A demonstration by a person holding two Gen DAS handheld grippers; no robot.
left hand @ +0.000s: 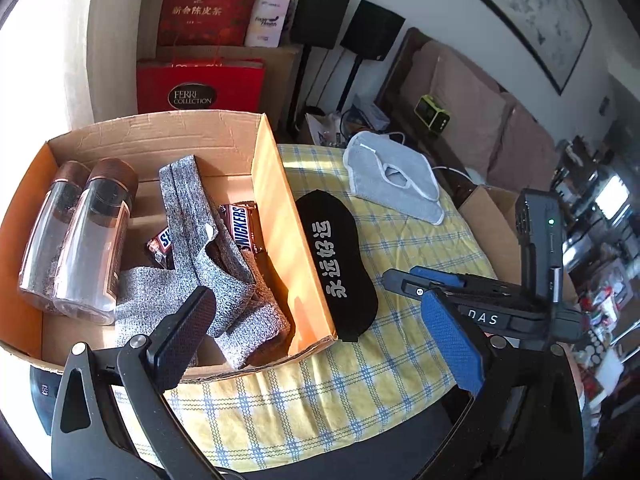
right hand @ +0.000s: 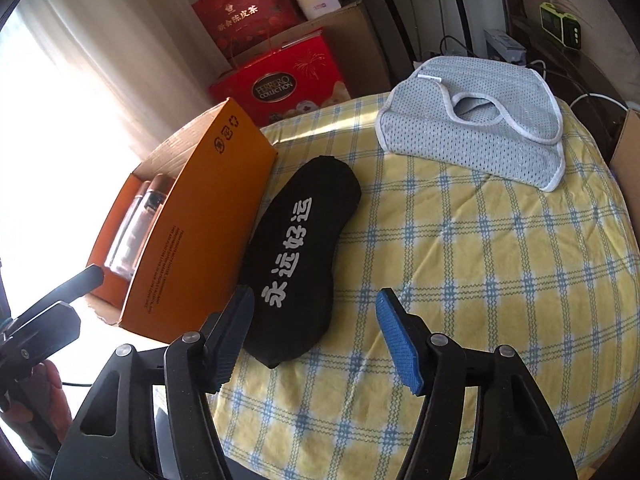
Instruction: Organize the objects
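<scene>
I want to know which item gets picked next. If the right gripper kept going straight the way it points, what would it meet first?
Most likely the black sock with white characters: the right gripper is open, and the sock's near end lies between its fingers, beside the orange box. Depth is unclear, so it might land on the checked cloth just short of it.

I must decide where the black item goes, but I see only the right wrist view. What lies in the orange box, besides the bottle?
Observer: A grey knit cloth lies in the middle of the box, right of two clear bottles.
Operator: Is anything else there?
Observer: Yes, Snickers bars show beside the cloth, partly covered by it.
Operator: Does the left gripper hold something?
Observer: No, the left gripper has its jaws open and empty, near the box's front corner.
</scene>
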